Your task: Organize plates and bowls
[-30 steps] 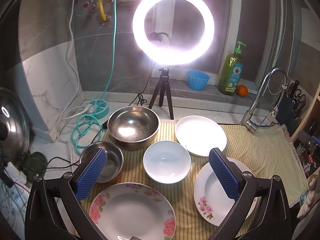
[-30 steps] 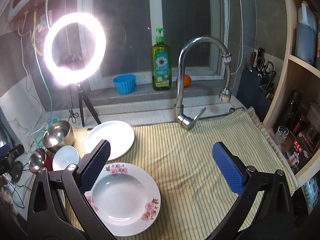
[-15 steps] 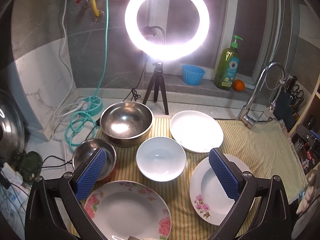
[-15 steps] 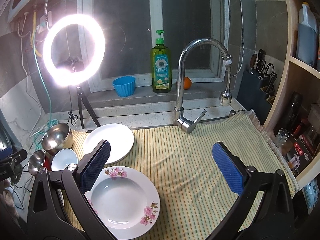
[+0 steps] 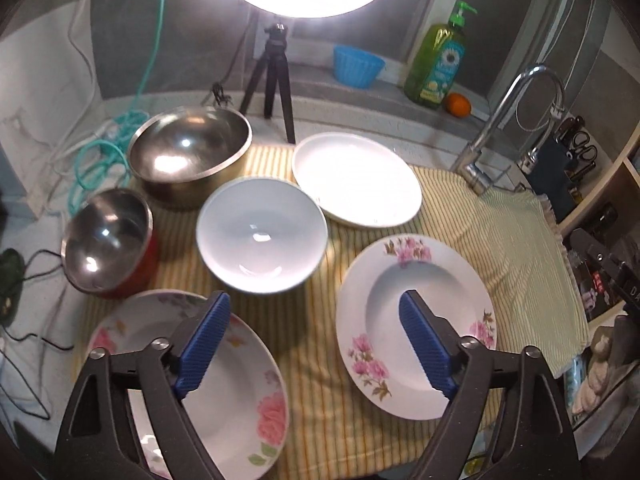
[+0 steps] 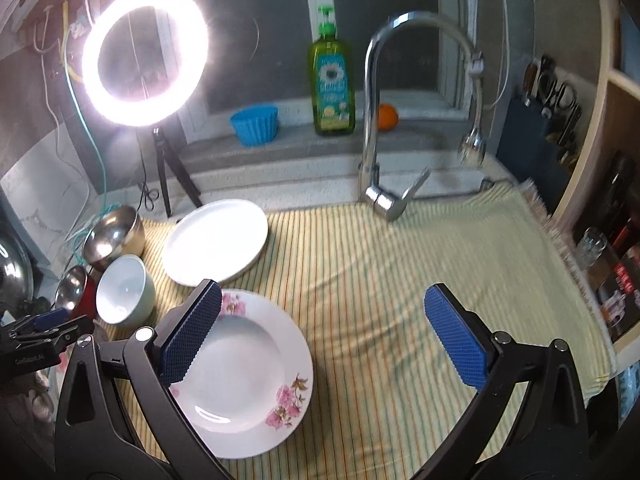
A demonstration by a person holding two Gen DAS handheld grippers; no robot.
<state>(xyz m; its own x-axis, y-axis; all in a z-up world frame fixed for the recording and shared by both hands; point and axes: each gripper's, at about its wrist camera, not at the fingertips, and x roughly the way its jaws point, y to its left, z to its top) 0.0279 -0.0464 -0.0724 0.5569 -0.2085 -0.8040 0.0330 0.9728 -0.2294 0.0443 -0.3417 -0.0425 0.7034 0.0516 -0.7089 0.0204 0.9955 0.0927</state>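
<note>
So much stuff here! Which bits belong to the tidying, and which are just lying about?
For the job: large steel bowl, small steel bowl, white bowl, plain white plate, two floral plates.

Just there: ring light, soap bottle, orange, blue cup, faucet.

I see a yellow-and-white striped cloth (image 5: 500, 240) under the dishes. One deep plate (image 5: 416, 320) is white with pink flower sprays and green leaves on its rim; the other floral plate (image 5: 248, 400) is white with larger pink roses. The plain plate (image 5: 356, 180) and the bowl (image 5: 260, 236) are white. The large bowl (image 5: 188, 156) is bare steel, the small bowl (image 5: 108, 240) steel inside, red outside. My gripper pads (image 6: 192, 332) are blue with a fine grid texture.
</note>
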